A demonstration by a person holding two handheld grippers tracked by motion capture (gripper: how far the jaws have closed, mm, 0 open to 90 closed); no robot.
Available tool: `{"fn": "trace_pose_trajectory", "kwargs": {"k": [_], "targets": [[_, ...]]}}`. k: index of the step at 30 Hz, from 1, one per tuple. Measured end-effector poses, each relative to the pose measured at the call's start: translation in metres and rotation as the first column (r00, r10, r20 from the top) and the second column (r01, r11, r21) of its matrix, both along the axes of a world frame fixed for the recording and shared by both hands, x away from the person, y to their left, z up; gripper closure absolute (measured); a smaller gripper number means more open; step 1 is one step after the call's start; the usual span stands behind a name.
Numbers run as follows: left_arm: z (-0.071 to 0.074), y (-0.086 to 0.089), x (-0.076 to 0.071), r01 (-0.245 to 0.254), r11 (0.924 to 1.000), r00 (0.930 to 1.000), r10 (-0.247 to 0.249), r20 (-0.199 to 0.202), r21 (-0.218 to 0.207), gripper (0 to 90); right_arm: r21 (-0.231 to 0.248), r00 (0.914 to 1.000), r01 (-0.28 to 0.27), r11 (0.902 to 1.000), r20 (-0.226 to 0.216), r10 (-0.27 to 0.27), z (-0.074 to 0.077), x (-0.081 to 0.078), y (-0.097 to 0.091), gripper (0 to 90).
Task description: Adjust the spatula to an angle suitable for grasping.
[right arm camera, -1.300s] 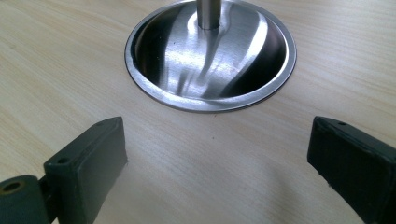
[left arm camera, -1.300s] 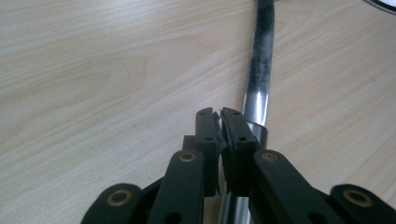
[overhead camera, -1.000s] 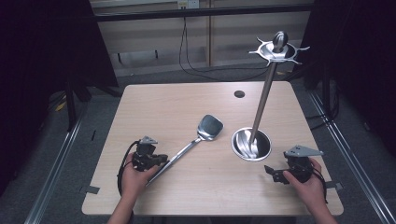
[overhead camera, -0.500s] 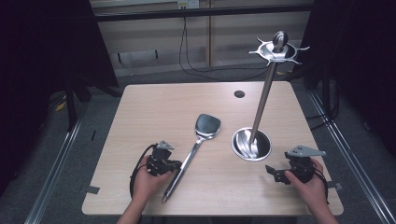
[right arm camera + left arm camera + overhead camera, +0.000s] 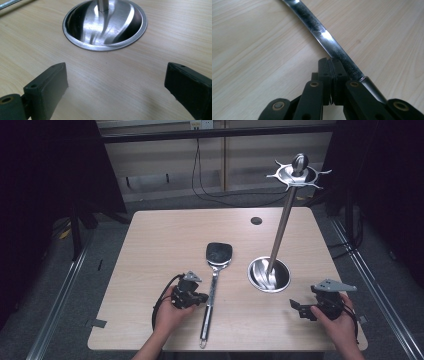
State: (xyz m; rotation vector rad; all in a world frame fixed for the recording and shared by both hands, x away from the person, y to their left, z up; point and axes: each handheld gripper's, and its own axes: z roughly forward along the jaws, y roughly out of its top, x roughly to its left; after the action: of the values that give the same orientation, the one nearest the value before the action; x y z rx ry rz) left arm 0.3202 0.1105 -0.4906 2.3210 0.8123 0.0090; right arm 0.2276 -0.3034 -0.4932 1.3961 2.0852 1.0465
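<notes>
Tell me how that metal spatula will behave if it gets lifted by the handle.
The spatula looks like polished steel, so probably stiff, and slippery between pads. Its long thin handle with a broad blade at the far end suggests it would droop blade-first if gripped near the end.

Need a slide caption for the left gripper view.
Left gripper, jaws shut, rests against the metal spatula handle lying on the wooden table.

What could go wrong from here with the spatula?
The left gripper has its fingers shut beside the handle of the spatula, not around it, so lifting now would likely leave it behind. The handle's end lies close to the front edge of the table; a sideways nudge could push it off.
</notes>
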Motion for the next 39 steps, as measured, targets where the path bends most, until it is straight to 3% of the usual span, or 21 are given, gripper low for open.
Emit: {"fn": "trace_pose_trajectory", "kwargs": {"k": [1,2,4,8,9,11,13,14,15,16,18,19,22,31,34,37,39], "targets": [[0.000,-0.003,0.001,0.026,0.9997,0.9996,-0.026,0.006,0.005,88.0,0.000,1.0000,0.007,1.0000,0.000,-0.007,0.000,-0.002,-0.002,4.3],[-0.001,-0.007,-0.001,0.004,0.9999,1.0000,-0.004,0.002,-0.017,88.0,0.000,1.0000,0.007,1.0000,0.000,-0.007,0.000,-0.002,-0.002,4.3],[0.000,-0.015,0.001,0.061,0.9980,0.9980,-0.061,0.015,0.017,87.9,0.000,0.9998,0.022,0.9998,0.003,-0.022,0.000,-0.007,-0.006,4.3],[-0.001,-0.025,0.001,0.052,0.9986,0.9986,-0.051,0.015,-0.011,87.9,0.002,0.9994,0.034,0.9994,0.003,-0.034,0.000,-0.011,-0.010,4.3],[0.000,-0.026,0.003,0.079,0.9968,0.9966,-0.079,0.021,0.014,87.9,0.000,0.9994,0.035,0.9994,0.002,-0.035,0.000,-0.011,-0.011,4.3],[-0.003,-0.036,0.003,0.057,0.9979,0.9982,-0.057,0.021,-0.029,87.8,0.002,0.9990,0.046,0.9990,0.003,-0.046,0.000,-0.014,-0.015,4.3],[-0.002,-0.038,0.005,0.078,0.9969,0.9966,-0.077,0.027,-0.007,87.8,0.009,0.9988,0.049,0.9987,0.002,-0.049,0.000,-0.015,-0.016,4.3],[-0.004,-0.044,0.004,0.059,0.9976,0.9979,-0.058,0.030,-0.036,87.7,0.013,0.9983,0.059,0.9982,-0.004,-0.059,0.000,-0.016,-0.018,4.4],[-0.003,-0.045,0.006,0.079,0.9968,0.9963,-0.078,0.036,-0.014,87.7,0.011,0.9983,0.058,0.9983,0.000,-0.058,0.000,-0.016,-0.018,4.3],[-0.004,-0.048,0.005,0.061,0.9973,0.9976,-0.060,0.036,-0.040,87.6,0.011,0.9982,0.060,0.9982,0.000,-0.060,0.000,-0.017,-0.019,4.3],[-0.003,-0.050,0.007,0.087,0.9961,0.9952,-0.087,0.045,-0.010,87.4,0.011,0.9982,0.060,0.9981,0.004,-0.060,0.000,-0.017,-0.020,4.3],[-0.005,-0.054,0.006,0.063,0.9969,0.9974,-0.062,0.039,-0.047,87.3,0.012,0.9980,0.062,0.9980,0.005,-0.062,0.000,-0.017,-0.020,4.4],[-0.005,-0.057,0.006,0.064,0.9974,0.9971,-0.062,0.044,-0.034,87.2,0.014,0.9978,0.066,0.9977,0.008,-0.066,0.000,-0.017,-0.021,4.4],[-0.006,-0.075,0.013,0.047,0.9961,0.9978,-0.043,0.051,-0.075,87.8,0.021,0.9974,0.071,0.9972,0.007,-0.071,0.000,-0.017,-0.022,4.4],[-0.006,-0.080,0.017,0.062,0.9966,0.9962,-0.059,0.065,-0.055,88.2,0.026,0.9974,0.073,0.9970,0.004,-0.073,0.001,-0.017,-0.023,4.4],[-0.005,-0.085,0.018,0.048,0.9978,0.9963,-0.044,0.074,-0.046,88.2,0.026,0.9972,0.075,0.9969,0.006,-0.075,0.001,-0.017,-0.024,4.4],[-0.006,-0.092,0.022,0.042,0.9973,0.9971,-0.038,0.066,-0.061,88.3,0.026,0.9972,0.074,0.9969,0.009,-0.075,0.001,-0.017,-0.025,4.4]]}}
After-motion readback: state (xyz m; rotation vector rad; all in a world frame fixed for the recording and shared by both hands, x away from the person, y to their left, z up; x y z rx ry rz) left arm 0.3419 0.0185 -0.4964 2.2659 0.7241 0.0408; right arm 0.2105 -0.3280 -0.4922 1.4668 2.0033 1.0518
